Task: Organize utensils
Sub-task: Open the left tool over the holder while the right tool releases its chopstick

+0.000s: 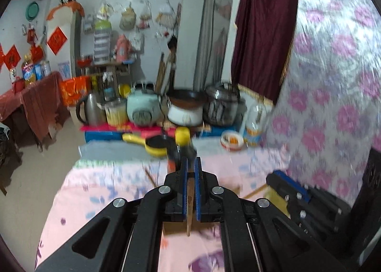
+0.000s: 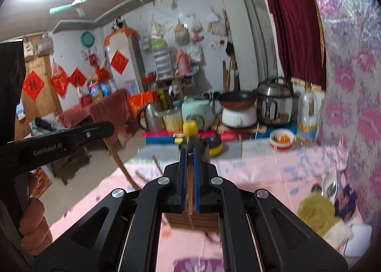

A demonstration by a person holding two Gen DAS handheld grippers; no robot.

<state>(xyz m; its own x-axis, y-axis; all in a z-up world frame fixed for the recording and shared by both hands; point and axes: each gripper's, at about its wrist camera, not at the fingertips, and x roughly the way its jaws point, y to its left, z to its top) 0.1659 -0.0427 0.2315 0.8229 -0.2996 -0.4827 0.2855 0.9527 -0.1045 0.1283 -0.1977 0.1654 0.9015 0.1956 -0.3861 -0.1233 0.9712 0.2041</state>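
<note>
My left gripper (image 1: 191, 165) is shut on a thin brown wooden stick, probably a chopstick (image 1: 189, 203), that runs between its blue pads and points down toward me. My right gripper (image 2: 189, 155) is shut on a similar thin wooden stick (image 2: 190, 200). Under each gripper lies a brown wooden holder (image 2: 193, 220), partly hidden by the jaws; it also shows in the left wrist view (image 1: 175, 226). More loose wooden sticks (image 2: 157, 165) lie on the pink floral tablecloth (image 2: 273, 176). The other gripper shows at the right of the left wrist view (image 1: 293, 191).
A small yellow pan (image 1: 154, 145) and a yellow-topped dark object (image 1: 183, 138) stand beyond the fingers. A bowl with orange food (image 2: 282, 138), a bottle (image 2: 308, 117), cookers and a kettle (image 2: 152, 117) line the back. Metal spoons (image 2: 329, 187) and a yellow-green cloth (image 2: 316, 210) lie right.
</note>
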